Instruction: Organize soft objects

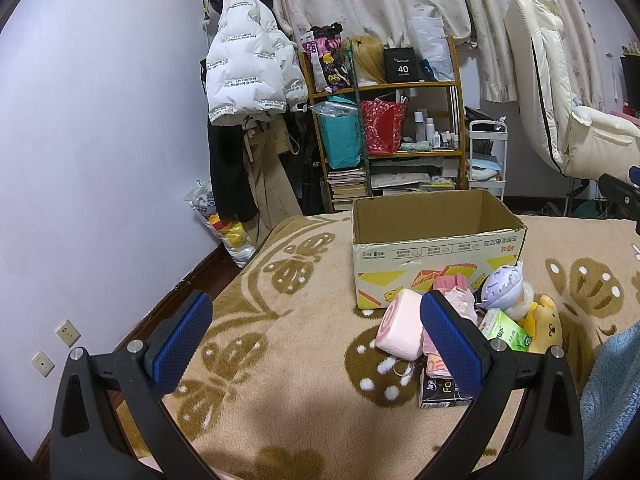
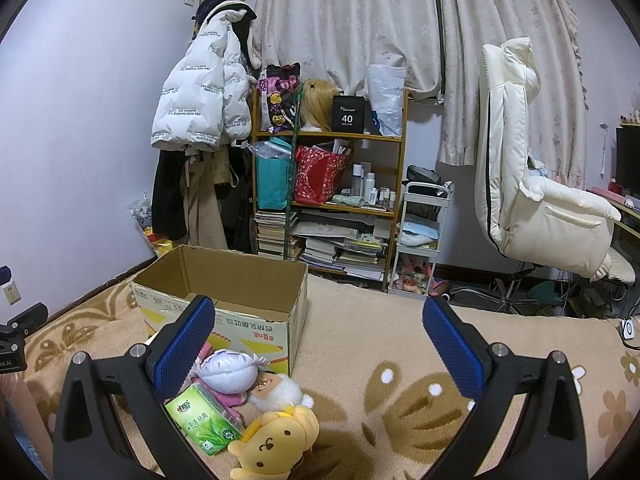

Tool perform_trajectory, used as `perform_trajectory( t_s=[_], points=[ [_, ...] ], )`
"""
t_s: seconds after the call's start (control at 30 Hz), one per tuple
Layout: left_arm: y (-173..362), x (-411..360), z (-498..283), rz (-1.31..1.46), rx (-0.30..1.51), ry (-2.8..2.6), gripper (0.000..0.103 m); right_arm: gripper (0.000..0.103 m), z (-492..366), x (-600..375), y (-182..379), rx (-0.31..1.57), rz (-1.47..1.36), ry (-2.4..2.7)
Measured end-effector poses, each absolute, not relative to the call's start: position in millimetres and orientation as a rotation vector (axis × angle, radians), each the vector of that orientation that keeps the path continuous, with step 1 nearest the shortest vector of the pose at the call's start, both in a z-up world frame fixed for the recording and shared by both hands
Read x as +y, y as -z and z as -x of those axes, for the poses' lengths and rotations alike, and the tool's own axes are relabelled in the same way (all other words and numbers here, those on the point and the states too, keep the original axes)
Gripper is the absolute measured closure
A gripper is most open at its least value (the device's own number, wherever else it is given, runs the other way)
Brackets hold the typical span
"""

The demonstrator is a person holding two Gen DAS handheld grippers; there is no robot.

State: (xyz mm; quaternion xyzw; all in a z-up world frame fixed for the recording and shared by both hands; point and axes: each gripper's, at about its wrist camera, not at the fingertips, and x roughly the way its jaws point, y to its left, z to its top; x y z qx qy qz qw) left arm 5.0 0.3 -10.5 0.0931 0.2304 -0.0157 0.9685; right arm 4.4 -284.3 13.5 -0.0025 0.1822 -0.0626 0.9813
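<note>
black box (image 2: 348, 114) on top shelf of bookshelf (image 2: 394, 136): "40 COLORS" | white puffer jacket (image 2: 200, 96) left of bookshelf: repeated "The only leading fashion art" | cardboard box (image 1: 436, 256), green tissue pack (image 2: 206, 420): print not legible

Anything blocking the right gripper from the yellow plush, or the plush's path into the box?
Nothing visible. The right gripper is open above the blanket, and the yellow plush lies exposed at the pile's near edge. The cardboard box behind is open-topped; a purple plush and white plush lie between, low enough to lift over.
</note>
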Motion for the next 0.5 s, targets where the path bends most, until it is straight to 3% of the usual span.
perform_trajectory(
  t_s=[0.27,0.5],
  points=[
    [11.3,2.5,-5.0,-0.182,0.468,0.030,0.000,0.000,-2.8,-290.6,-22.6,0.375,0.008,0.117],
    [17.4,-2.4,-9.9,-0.216,0.500,0.029,0.001,0.000,-18.8,-278.9,2.4,0.455,0.007,0.098]
  ],
)
